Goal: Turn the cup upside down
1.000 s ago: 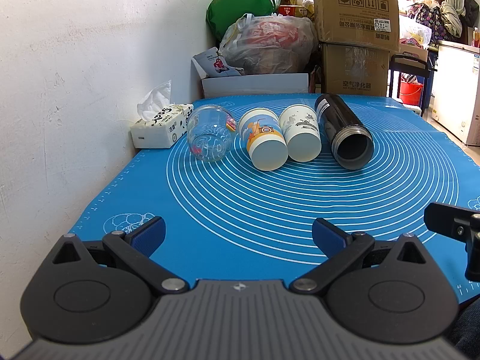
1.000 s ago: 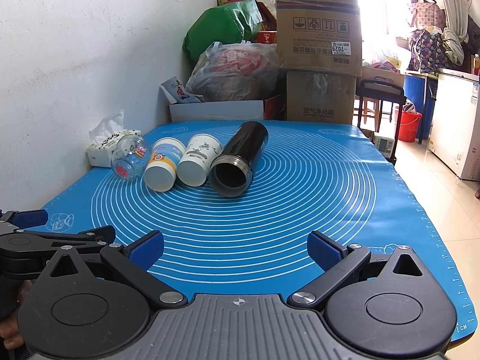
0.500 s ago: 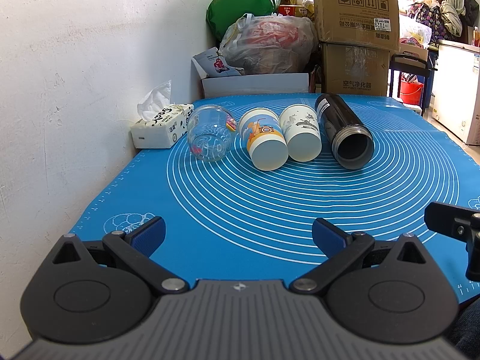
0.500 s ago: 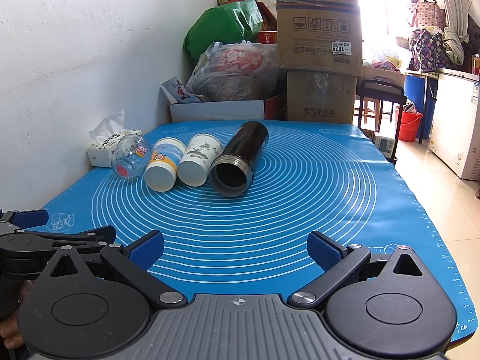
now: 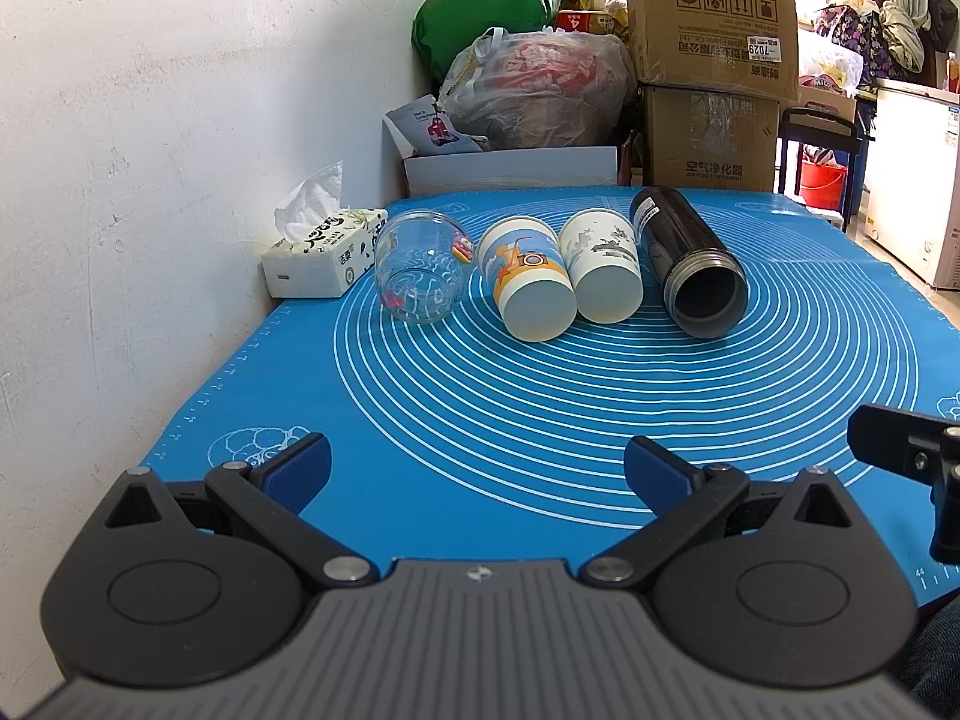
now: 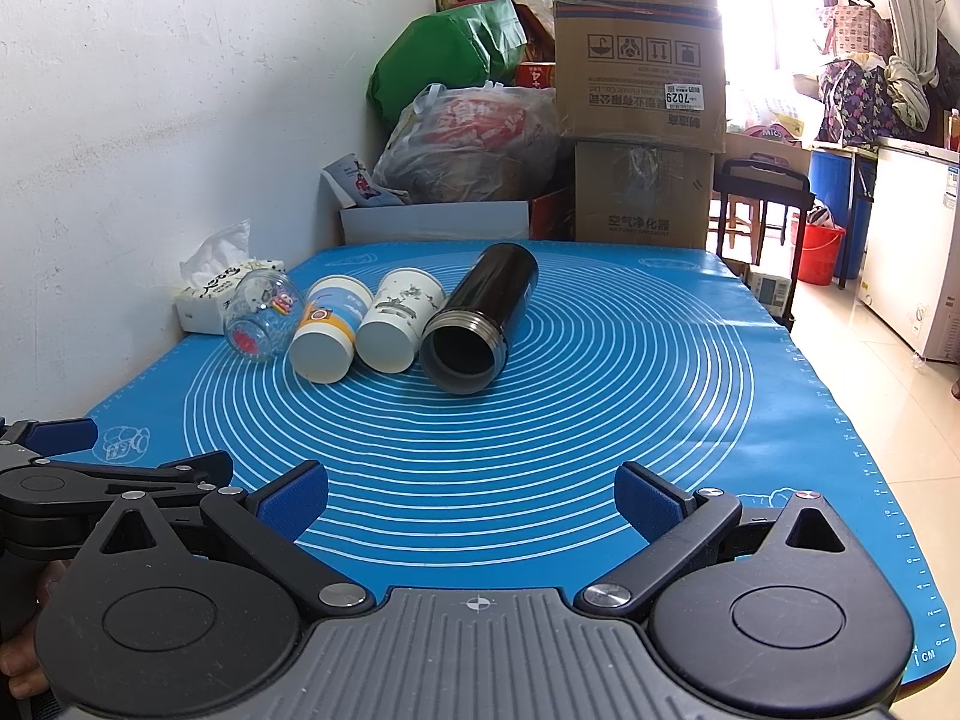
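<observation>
Several cups lie on their sides in a row on the blue mat [image 5: 540, 420]: a clear glass cup [image 5: 420, 273], a paper cup with an orange print [image 5: 528, 285], a white paper cup with a grey print [image 5: 603, 267] and a black flask [image 5: 690, 258] with its mouth toward me. The row also shows in the right wrist view: the glass cup [image 6: 261, 315], the orange-print cup [image 6: 330, 333], the white cup [image 6: 399, 324], the flask [image 6: 480, 318]. My left gripper [image 5: 477, 471] is open and empty, near the mat's front edge. My right gripper [image 6: 471, 501] is open and empty, to its right.
A tissue box [image 5: 324, 255] sits by the white wall at the left. Bags [image 5: 534, 90] and cardboard boxes [image 5: 714, 60] are stacked behind the table. The mat's right edge [image 6: 870, 480] drops to the floor.
</observation>
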### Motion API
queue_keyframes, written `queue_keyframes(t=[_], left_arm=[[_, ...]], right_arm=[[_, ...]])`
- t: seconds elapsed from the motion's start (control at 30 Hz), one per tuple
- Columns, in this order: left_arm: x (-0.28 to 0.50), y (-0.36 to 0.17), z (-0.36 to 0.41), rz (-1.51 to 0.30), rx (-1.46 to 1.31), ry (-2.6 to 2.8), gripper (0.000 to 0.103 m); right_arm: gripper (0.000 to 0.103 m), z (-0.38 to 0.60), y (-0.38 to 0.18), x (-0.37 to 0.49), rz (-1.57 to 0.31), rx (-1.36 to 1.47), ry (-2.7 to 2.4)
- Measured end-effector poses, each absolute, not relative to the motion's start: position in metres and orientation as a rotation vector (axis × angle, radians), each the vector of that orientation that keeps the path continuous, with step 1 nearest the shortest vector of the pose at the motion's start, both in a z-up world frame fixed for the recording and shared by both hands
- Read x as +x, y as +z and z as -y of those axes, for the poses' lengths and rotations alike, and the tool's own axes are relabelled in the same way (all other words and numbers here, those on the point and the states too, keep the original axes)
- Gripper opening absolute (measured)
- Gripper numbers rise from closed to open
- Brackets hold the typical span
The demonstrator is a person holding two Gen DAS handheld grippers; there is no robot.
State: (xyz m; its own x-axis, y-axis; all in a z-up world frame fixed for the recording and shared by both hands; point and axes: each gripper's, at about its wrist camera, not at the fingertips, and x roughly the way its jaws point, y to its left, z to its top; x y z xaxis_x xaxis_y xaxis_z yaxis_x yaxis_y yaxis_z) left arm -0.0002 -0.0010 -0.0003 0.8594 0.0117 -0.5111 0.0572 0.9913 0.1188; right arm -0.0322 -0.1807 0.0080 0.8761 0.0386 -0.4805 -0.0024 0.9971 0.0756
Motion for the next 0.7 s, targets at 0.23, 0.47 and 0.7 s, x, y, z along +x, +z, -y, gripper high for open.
queue_keyframes(t=[0.23,0.47,0.7], left_arm=[[0.001,-0.001,0.0,-0.535,0.136,-0.024,0.102],[0.004,-0.001,0.001,-0.556,0.121,-0.032,0.102],[0.009,0.008,-0.003,-0.538,0.098,-0.04,0.102]], right_arm=[[0.103,0.181,0.008,-0.032,-0.503,0.075,0.022],[0.103,0.18,0.008,-0.031,-0.516,0.081,0.024],[0.103,0.189,0.01,-0.018,-0.563,0.139,0.066]])
